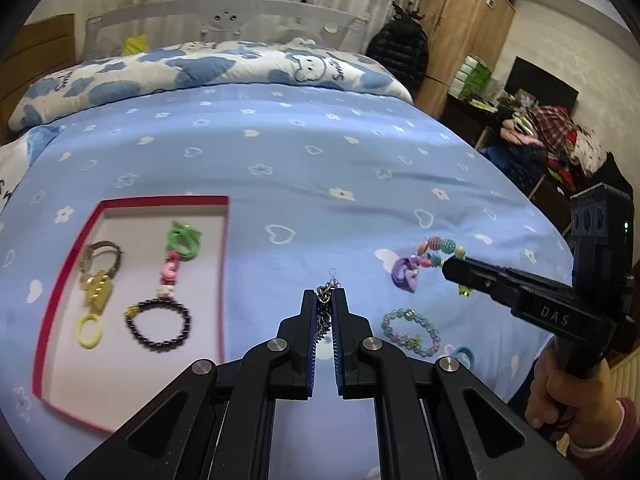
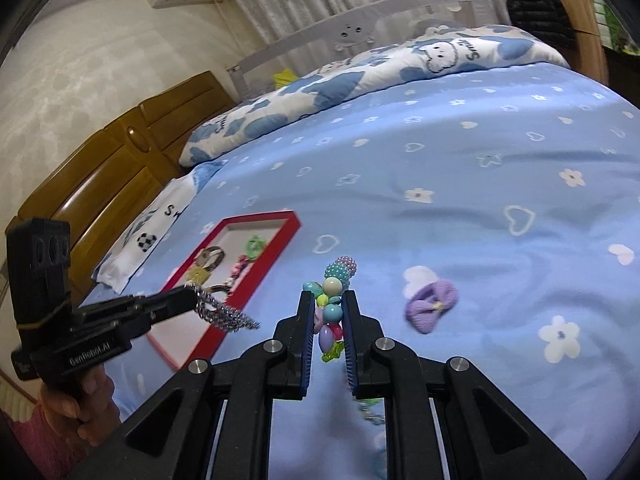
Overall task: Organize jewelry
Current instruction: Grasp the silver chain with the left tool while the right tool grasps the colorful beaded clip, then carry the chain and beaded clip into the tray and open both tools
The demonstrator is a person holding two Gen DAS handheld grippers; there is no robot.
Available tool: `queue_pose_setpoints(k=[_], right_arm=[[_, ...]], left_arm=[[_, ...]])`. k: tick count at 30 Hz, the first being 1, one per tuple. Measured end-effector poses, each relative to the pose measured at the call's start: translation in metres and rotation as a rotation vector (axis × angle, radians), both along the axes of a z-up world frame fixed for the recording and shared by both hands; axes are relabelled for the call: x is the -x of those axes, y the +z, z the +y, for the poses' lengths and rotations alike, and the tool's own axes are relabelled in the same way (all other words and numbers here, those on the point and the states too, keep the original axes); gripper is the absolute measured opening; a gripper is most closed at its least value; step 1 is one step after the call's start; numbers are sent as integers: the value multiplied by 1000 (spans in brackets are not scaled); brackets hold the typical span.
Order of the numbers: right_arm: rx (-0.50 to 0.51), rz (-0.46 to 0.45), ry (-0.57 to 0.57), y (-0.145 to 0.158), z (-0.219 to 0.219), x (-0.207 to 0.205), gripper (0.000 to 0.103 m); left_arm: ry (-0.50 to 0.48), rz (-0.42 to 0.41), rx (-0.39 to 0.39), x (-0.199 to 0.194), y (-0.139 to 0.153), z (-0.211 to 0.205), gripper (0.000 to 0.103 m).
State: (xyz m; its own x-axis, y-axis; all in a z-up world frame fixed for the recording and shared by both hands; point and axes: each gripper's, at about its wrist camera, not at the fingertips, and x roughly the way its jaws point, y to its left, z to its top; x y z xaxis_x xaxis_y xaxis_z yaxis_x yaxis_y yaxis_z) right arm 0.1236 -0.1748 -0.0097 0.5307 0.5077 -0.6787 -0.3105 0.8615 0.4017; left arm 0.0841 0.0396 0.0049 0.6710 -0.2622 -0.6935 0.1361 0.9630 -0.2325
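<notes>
Left wrist view — left gripper [image 1: 324,300] pinches silver chain [image 1: 325,312]; right gripper [image 2: 328,308] pinches beaded bracelet [image 2: 332,292].

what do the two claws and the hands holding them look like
Both the left claw and the right claw are matte black linkages with silver pivot pins and blue ribbed pads. White lettering marks their sides. The bare right hand wears a pink knit sleeve; no cables show.

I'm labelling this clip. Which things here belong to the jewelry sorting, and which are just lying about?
Job: red tray, silver chain in left gripper, bead bracelet in right gripper, pastel bracelet, purple bow.
Lying about: quilt, black jacket, clothes pile.
</notes>
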Motion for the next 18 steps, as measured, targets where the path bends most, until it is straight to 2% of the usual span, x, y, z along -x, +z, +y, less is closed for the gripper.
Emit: queue_pose_setpoints(k=[18], right_arm=[[-21,1,183,4,82,-1,13]], left_arm=[[157,-30,19,41,16,73,5]])
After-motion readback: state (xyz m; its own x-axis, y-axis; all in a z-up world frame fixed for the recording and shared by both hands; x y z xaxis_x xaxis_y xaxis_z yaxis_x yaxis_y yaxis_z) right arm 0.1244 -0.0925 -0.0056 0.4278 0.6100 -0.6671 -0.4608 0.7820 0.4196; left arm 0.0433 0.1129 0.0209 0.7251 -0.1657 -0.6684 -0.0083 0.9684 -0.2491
